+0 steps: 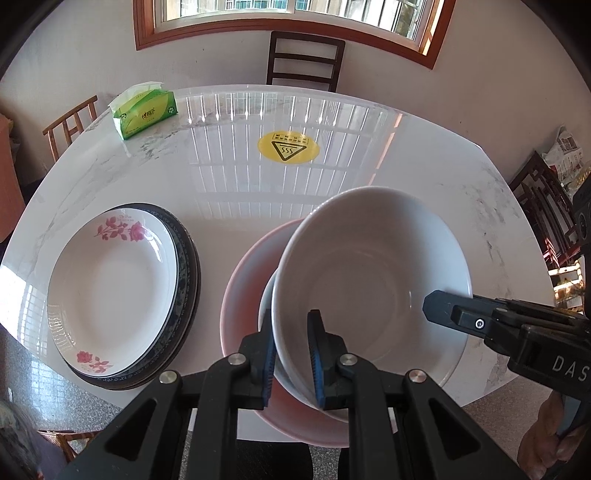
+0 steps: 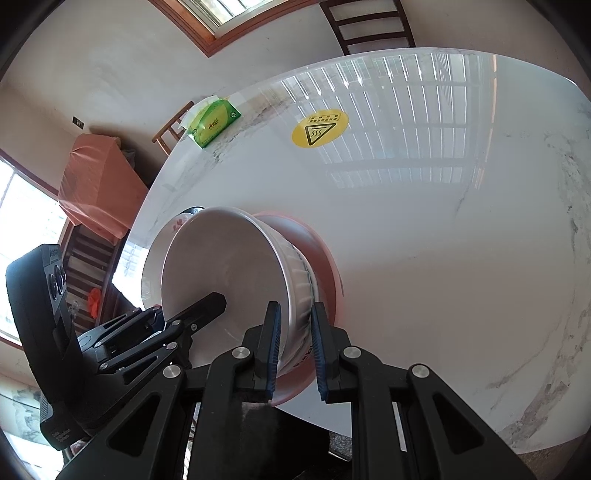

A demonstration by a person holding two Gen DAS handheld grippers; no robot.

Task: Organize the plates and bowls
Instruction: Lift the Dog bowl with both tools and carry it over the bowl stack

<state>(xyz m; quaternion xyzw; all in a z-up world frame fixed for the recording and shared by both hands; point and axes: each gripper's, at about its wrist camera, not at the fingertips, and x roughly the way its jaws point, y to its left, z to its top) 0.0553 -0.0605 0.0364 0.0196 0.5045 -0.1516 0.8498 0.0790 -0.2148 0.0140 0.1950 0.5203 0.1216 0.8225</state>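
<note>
Left wrist view: white bowl (image 1: 373,280), glazed, rigid, breakable, slick; gripped at opposite rims by left gripper (image 1: 291,354) and right gripper (image 2: 295,347), above pink bowl (image 1: 243,295).

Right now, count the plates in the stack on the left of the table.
2 show: the rose-patterned plate on top and a dark blue-rimmed plate under it, left of the white bowl. More may be hidden beneath.

Pale wall (image 1: 92,62), wood-framed window (image 1: 295,22) admitting daylight; dark chair (image 1: 304,61) at marble table's (image 1: 369,166) far edge.
</note>
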